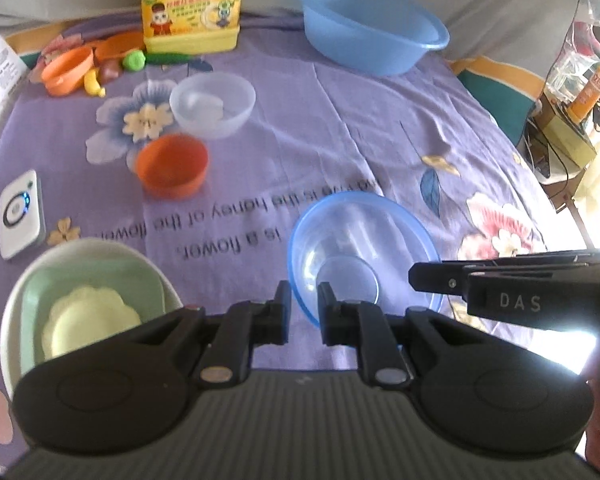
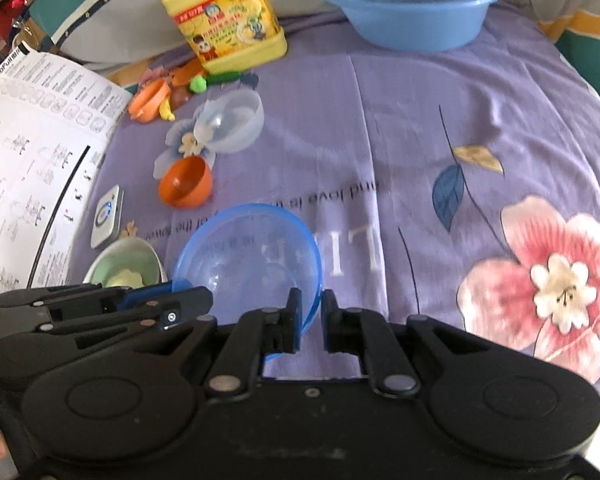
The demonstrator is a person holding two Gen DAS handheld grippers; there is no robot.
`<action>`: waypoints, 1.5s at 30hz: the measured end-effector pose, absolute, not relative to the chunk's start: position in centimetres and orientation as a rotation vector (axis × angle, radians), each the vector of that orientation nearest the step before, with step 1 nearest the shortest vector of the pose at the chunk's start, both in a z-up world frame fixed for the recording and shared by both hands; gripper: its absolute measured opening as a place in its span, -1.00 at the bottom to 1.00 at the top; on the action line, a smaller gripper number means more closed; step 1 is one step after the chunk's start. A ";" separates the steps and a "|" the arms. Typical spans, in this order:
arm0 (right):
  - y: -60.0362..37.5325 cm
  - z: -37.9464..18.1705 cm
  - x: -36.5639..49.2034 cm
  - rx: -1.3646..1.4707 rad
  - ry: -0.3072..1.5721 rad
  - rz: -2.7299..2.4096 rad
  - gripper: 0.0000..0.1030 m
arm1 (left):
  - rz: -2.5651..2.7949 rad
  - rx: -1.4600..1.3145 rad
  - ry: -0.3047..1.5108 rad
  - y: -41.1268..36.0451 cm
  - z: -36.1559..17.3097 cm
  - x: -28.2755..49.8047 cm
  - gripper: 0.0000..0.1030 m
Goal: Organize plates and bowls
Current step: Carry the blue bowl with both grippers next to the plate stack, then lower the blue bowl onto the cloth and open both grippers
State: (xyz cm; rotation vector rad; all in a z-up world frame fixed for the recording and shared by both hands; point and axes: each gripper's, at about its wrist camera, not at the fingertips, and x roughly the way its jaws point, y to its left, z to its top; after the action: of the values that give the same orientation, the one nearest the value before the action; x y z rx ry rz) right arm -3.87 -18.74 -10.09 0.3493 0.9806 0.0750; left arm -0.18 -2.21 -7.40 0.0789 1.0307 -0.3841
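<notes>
Left wrist view. My left tool (image 1: 303, 308) is pinched nearly shut on the near rim of the translucent blue plastic bowl (image 1: 360, 236); the rim passes between the two pads. The bowl hangs tilted with its mouth toward the camera, above the purple flowered cloth (image 1: 340, 128) on the counter. My right tool (image 1: 416, 278) comes in from the right side and meets the same bowl at its rim. To the left and below sits the white oval dish with a green plate and a pale yellow scalloped plate stacked inside it (image 1: 14, 304). Further off: a small orange plastic bowl (image 1: 172, 166), a clear frosted plastic bowl (image 1: 212, 104), a large blue plastic basin (image 1: 372, 36).

Right wrist view. The right tool (image 2: 311, 312) is also closed down tight on the blue bowl's rim (image 2: 252, 260) — the wall runs between its pads. The left tool (image 2: 188, 298) holds the opposite edge.

Judgement: the bowl is being carried two-handed toward a stacking spot. To do it well, I should keep both tools level with each other so the thin rim does not twist, lower slowly, and release only once the base sits flat.
</notes>
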 end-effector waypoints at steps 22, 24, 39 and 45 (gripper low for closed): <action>-18.0 -11.9 -3.2 0.338 1.038 0.081 -0.80 | -0.367 0.070 1.095 -1.9 -10.0 0.2 -0.74; -18.0 -11.9 -3.1 0.332 1.036 0.080 -0.80 | -0.368 0.067 1.096 -1.9 -10.2 0.3 -0.74; -17.8 -12.0 -3.0 0.310 1.031 0.082 -0.77 | -0.367 0.065 1.097 -1.9 -10.4 0.4 -0.74; -18.3 -11.2 -3.4 0.312 0.995 0.070 -0.15 | -0.333 0.091 1.002 -1.5 -8.7 -0.6 0.32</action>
State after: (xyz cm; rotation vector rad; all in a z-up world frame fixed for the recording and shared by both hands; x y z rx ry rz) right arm -3.40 -18.28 -11.16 0.3117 0.9954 0.0698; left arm -0.56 -1.52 -8.73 0.0906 1.0024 -0.3327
